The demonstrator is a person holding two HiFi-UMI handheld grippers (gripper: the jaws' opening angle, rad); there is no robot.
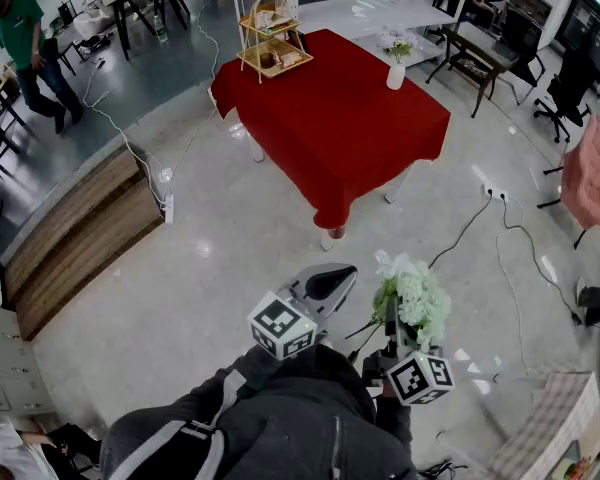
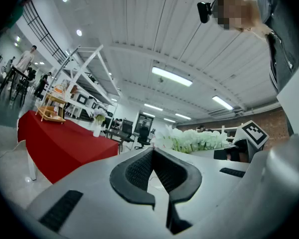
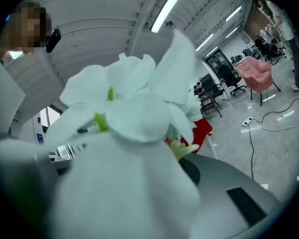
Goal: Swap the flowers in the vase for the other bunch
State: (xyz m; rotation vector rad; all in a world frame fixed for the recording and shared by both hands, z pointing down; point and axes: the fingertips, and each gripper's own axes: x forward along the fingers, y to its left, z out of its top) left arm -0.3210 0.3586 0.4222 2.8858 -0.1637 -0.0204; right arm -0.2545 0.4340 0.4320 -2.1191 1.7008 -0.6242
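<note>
Left: your left gripper (image 1: 329, 284) has jaws pressed together, nothing between | Right: your right gripper (image 1: 391, 324) pinches the white-petalled, green-stemmed flower bunch (image 1: 416, 298) | Small white vase (image 1: 396, 76): well ahead of both jaws, on red-clothed table (image 1: 330, 128)

Two grippers are counted, one left gripper (image 1: 332, 280) and one right gripper (image 1: 390, 340). Two marker cubes are noted, one per gripper. Two bunches of flowers are recorded: one white bunch (image 1: 413, 298) and one small bunch (image 1: 400, 48). One white vase (image 1: 396, 76) is seen. One red-covered tabletop (image 1: 330, 118) is logged, with one tiered wooden stand (image 1: 270, 43) on it. Two power strips are counted on the floor (image 1: 230, 268), one left strip (image 1: 167, 208) and one right strip (image 1: 494, 193). One person in a green top (image 1: 20, 30) is noted, and one pink chair (image 1: 592, 173).
</note>
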